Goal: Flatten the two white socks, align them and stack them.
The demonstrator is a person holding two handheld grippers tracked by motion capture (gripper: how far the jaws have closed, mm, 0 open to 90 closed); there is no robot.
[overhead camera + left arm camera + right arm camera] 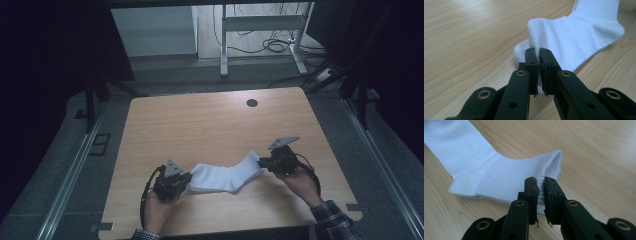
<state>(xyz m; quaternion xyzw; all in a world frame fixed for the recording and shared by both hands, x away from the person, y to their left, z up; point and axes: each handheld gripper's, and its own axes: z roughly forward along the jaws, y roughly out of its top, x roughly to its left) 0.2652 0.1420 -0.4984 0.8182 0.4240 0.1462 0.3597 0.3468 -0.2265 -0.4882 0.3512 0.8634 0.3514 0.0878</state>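
Thing: a white sock [226, 176]. It lies flat on the wooden table [210, 125], near my edge, stretched between my two hands.
Left gripper [539, 53]: my two black fingers [531, 67] are squeezed together on the toe end of the sock. A little fold of white cloth sticks up between them.
Right gripper [540, 182]: these fingers [530, 192] are pinched tight on the ribbed cuff, right at the open end.
Weight: I think it is very light. It will not pull my hands down.
Feel: soft and floppy. It bends in the middle at the heel and will sag if I lift it.
Slip: the cloth is thin, so it could slide out if I let go a bit. I should keep the squeeze firm.
Break: it will not crack, but hard tugging could stretch it.
Best hold: one end in each gripper, toe and cuff, just as I have it now.
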